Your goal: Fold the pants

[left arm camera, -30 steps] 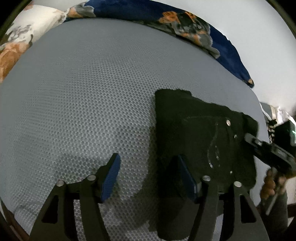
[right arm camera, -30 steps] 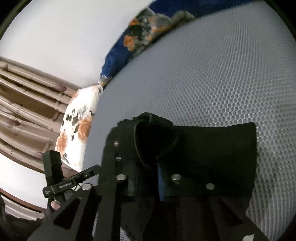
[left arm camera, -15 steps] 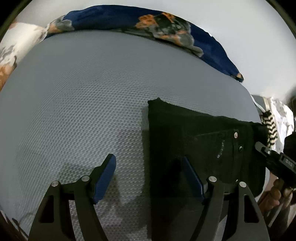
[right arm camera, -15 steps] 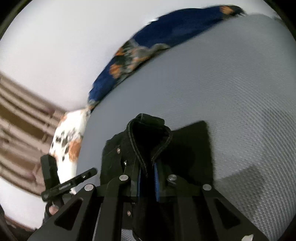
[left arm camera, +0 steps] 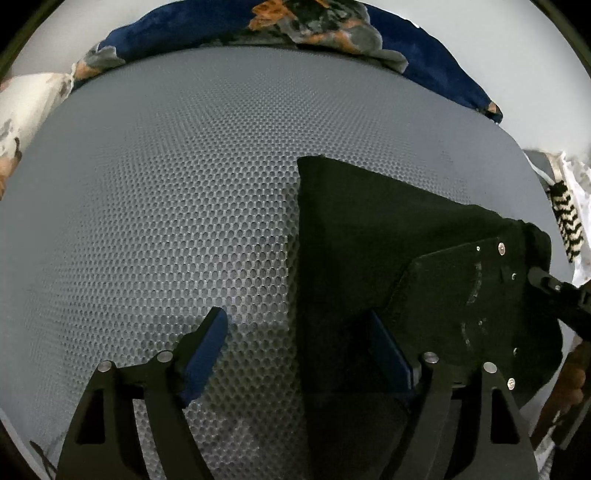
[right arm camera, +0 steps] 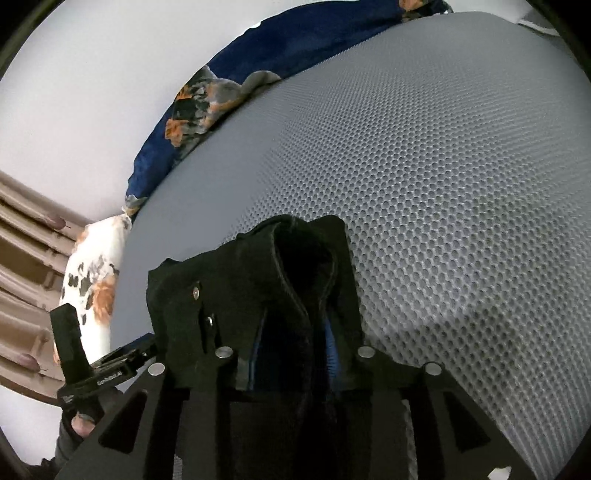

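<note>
Black pants (left arm camera: 369,229) lie folded on the grey honeycomb mattress (left arm camera: 166,184), rivets showing near the waist. My left gripper (left arm camera: 299,350) hovers over their left edge with its jaws opening wide; one blue pad (left arm camera: 207,347) is above the mattress, the other above the cloth, neither pressing. In the right wrist view the waistband (right arm camera: 303,258) stands bunched between the fingers of my right gripper (right arm camera: 295,347), whose jaws are opening; the blue pads (right arm camera: 330,350) sit slightly off the fabric.
A navy floral blanket (left arm camera: 314,26) runs along the mattress's far edge, with a white floral pillow (right arm camera: 92,280) at its corner. Brown wooden slats (right arm camera: 22,258) stand beyond. A striped cloth (left arm camera: 565,218) lies off the right side. Bare mattress (right arm camera: 443,184) spreads around the pants.
The right gripper's pads, pinched tight on the waistband before, have parted. The left gripper's jaws stand wider and it has shifted along the pants' left edge. The pants lie flatter.
</note>
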Motion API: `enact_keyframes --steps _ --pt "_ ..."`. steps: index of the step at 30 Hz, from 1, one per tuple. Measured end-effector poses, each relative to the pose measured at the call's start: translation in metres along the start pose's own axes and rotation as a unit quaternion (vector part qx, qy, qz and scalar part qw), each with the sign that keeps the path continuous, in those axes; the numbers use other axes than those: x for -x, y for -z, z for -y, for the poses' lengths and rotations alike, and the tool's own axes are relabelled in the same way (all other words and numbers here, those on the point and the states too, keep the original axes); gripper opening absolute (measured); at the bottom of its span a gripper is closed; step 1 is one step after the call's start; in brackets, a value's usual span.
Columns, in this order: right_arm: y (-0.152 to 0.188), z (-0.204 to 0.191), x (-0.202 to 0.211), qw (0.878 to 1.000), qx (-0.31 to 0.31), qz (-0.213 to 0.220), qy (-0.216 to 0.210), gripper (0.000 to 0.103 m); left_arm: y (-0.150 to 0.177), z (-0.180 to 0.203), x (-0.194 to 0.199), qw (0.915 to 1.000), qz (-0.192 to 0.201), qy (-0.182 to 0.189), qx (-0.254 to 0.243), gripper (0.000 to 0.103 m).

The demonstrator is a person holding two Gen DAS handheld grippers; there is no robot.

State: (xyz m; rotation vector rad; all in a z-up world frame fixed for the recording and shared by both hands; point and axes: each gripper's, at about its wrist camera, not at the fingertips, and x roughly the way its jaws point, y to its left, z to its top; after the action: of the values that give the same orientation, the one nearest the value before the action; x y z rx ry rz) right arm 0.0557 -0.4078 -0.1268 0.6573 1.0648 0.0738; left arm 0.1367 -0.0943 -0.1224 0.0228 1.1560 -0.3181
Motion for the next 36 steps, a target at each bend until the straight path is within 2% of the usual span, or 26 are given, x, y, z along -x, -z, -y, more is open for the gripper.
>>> enact_keyframes --steps 4,7,12,19,23,24,25,31,36 --pt "0.011 -0.007 0.015 0.999 0.019 0.005 0.026 0.028 0.005 0.005 0.005 0.9998 0.006 -0.015 -0.014 0.079" --pt "0.018 -0.008 0.025 0.999 0.017 0.012 0.030 0.028 0.012 0.007 0.009 0.9995 0.010 -0.020 -0.020 0.079" --pt "0.031 -0.014 0.044 0.999 0.026 0.025 0.037 0.028 0.032 0.011 0.015 0.9996 -0.005 -0.007 -0.027 0.079" --pt "0.051 -0.014 0.043 0.999 0.031 -0.007 0.022 0.028 0.055 0.013 0.023 0.9990 -0.010 0.003 -0.043 0.079" --pt "0.056 -0.014 0.044 0.999 0.029 -0.016 0.012 0.022 0.061 0.011 0.024 0.9992 -0.014 0.006 -0.038 0.079" --pt "0.057 -0.016 0.046 0.999 0.033 -0.014 0.015 0.013 0.062 0.011 0.025 0.9992 -0.014 0.007 -0.038 0.079" --pt "0.058 -0.019 0.050 0.999 0.041 -0.011 0.022 0.010 0.063 0.011 0.025 0.9992 -0.014 0.007 -0.038 0.079" --pt "0.071 -0.028 0.061 0.997 0.060 -0.013 0.047 0.007 0.067 0.013 0.020 0.9986 -0.025 0.014 -0.044 0.079" --pt "0.076 -0.012 0.058 0.997 0.041 -0.020 0.056 0.006 0.072 0.011 0.019 0.9984 -0.030 0.022 -0.042 0.079"
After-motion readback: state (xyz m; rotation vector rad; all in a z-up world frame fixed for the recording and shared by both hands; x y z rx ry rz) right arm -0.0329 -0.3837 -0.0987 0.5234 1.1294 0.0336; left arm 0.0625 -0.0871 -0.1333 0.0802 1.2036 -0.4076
